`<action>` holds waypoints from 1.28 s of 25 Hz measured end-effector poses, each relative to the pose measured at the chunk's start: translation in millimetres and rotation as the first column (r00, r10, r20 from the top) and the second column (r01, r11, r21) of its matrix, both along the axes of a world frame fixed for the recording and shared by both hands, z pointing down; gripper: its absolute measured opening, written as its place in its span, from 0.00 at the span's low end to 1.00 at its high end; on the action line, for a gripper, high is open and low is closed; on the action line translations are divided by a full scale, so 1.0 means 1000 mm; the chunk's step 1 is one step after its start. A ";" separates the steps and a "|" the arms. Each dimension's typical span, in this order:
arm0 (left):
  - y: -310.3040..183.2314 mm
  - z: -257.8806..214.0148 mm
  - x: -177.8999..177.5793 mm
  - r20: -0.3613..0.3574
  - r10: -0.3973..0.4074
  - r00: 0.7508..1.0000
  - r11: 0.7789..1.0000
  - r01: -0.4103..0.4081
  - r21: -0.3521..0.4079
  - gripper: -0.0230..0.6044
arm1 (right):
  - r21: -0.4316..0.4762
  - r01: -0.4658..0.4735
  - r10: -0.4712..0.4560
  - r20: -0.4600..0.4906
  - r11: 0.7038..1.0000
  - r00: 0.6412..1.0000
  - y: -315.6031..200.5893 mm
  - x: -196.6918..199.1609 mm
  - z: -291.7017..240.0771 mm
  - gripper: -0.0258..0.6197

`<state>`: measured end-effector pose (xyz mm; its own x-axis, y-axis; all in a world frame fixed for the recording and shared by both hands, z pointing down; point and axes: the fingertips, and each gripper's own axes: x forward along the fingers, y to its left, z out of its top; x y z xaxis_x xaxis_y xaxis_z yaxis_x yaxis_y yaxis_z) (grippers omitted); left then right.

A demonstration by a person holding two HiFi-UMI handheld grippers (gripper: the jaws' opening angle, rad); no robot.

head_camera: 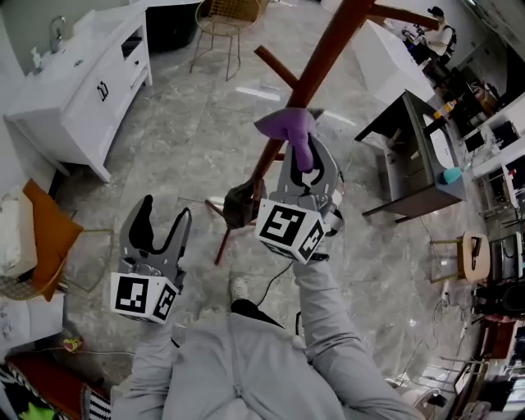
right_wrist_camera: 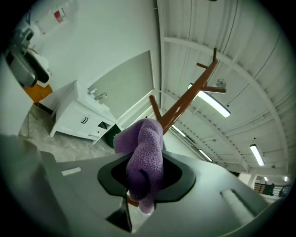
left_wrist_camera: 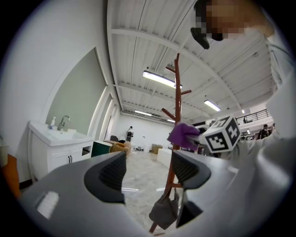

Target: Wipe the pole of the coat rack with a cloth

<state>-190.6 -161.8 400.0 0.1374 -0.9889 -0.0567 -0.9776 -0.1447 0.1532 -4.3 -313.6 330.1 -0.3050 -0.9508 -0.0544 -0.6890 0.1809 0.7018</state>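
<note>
The coat rack's reddish-brown pole point(head_camera: 324, 57) slants up through the head view, with short pegs branching off. My right gripper point(head_camera: 303, 156) is shut on a purple cloth point(head_camera: 289, 127), whose bunched end is against the pole around mid-height. In the right gripper view the cloth point(right_wrist_camera: 145, 157) fills the gap between the jaws of the gripper point(right_wrist_camera: 145, 178), and the pole point(right_wrist_camera: 185, 102) rises just behind it. My left gripper point(head_camera: 160, 223) hangs lower left, open and holding nothing. The left gripper view looks past its open gripper point(left_wrist_camera: 148, 173) to the pole point(left_wrist_camera: 176, 106) and the cloth point(left_wrist_camera: 183, 135).
A dark grey bag point(head_camera: 239, 203) hangs low on the rack. A white sink cabinet point(head_camera: 90, 82) stands at the left, a wicker chair point(head_camera: 225, 16) at the back, a dark desk point(head_camera: 410, 156) at the right. An orange object point(head_camera: 49, 234) lies near the left edge.
</note>
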 end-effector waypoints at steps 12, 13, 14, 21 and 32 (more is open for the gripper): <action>0.015 0.029 -0.029 -0.024 -0.086 0.996 0.994 0.084 -0.069 0.57 | -0.217 0.046 -0.088 -0.191 0.975 0.978 -0.010 -0.032 0.116 0.17; 0.013 0.031 -0.028 -0.026 -0.085 0.996 0.994 0.083 -0.072 0.57 | -0.228 0.046 -0.094 -0.205 0.973 0.974 -0.010 -0.032 0.122 0.17; 0.012 0.032 -0.027 -0.028 -0.083 0.996 0.994 0.081 -0.075 0.57 | -0.238 0.045 -0.099 -0.220 0.970 0.971 -0.010 -0.033 0.129 0.17; 0.011 0.040 -0.023 -0.036 -0.084 0.996 0.993 0.080 -0.087 0.57 | -0.471 0.039 -0.139 -0.180 0.881 0.974 -0.003 -0.030 0.181 0.17; 0.012 0.045 -0.018 -0.046 -0.082 0.996 0.993 0.078 -0.085 0.57 | -0.594 0.024 -0.160 -0.176 0.804 0.971 0.007 -0.018 0.204 0.17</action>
<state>-208.4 -149.5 444.6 0.0570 -0.9981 0.0215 -0.9765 -0.0513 0.2094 -22.7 -307.0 534.4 -0.3322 -0.7471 0.5757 -0.4988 0.6572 0.5651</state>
